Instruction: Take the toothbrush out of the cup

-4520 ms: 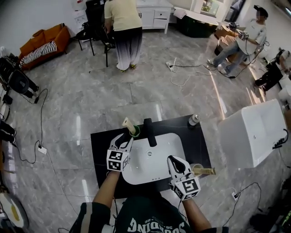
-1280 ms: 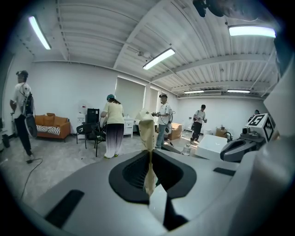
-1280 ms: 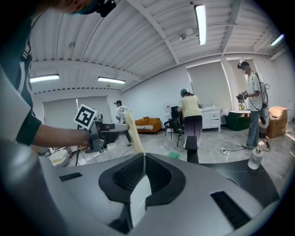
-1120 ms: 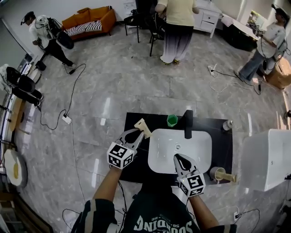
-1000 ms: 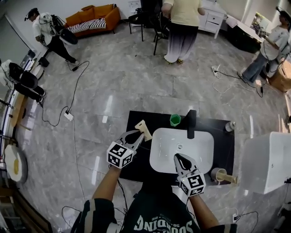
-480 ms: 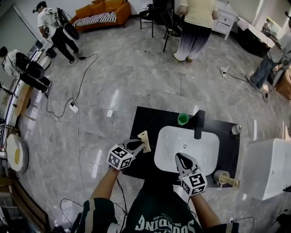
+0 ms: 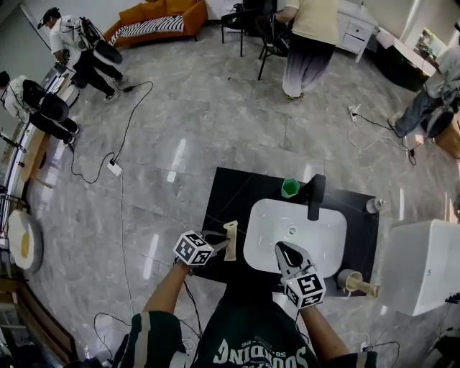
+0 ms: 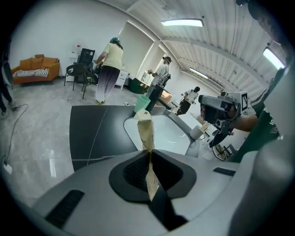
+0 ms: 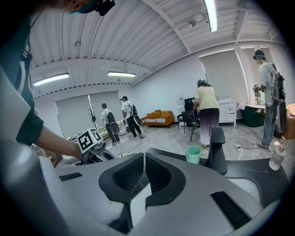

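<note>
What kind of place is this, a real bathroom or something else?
Probably an open workshop or recording hall, not a bathroom: the white basin sits in a free-standing black counter on a wide tiled floor, with loose cables and an orange sofa nearby.

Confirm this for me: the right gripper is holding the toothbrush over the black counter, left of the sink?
No, the left gripper holds the toothbrush over the black counter, left of the sink. The left gripper view shows it clamped between the jaws; the right gripper is shut and empty.

Left tool (image 7: 221,245) gripping, right tool (image 7: 281,249) seemingly closed; forearms forward
</note>
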Demonstrator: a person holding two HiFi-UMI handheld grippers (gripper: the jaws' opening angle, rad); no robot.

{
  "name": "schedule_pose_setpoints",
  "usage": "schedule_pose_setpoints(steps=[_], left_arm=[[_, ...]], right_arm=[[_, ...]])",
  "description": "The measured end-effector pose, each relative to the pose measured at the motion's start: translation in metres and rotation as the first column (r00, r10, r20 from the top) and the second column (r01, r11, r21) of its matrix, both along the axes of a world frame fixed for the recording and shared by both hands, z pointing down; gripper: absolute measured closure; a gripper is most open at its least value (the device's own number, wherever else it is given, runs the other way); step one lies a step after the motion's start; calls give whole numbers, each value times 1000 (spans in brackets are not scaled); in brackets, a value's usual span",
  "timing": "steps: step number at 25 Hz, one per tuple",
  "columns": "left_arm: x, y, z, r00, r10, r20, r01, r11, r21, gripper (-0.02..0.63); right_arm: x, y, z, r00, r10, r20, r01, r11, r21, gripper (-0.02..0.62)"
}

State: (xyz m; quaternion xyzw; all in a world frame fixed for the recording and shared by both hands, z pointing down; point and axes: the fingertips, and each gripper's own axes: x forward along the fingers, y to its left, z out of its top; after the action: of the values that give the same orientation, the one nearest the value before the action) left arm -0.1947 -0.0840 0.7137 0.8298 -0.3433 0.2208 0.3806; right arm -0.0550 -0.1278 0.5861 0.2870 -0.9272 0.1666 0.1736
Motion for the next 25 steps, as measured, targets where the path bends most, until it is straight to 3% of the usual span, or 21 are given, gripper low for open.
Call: schedule_pose_setpoints(steps=[14, 25], left_arm=[[9, -32, 50, 1000, 23, 20, -20, 993, -118, 575], [13, -43, 83, 996, 72, 43, -65, 986, -154, 572]], right_arm=[[14, -10, 4, 996, 82, -21, -83, 996, -16, 552], [31, -19, 11, 984, 174, -30, -174, 984, -21, 552]])
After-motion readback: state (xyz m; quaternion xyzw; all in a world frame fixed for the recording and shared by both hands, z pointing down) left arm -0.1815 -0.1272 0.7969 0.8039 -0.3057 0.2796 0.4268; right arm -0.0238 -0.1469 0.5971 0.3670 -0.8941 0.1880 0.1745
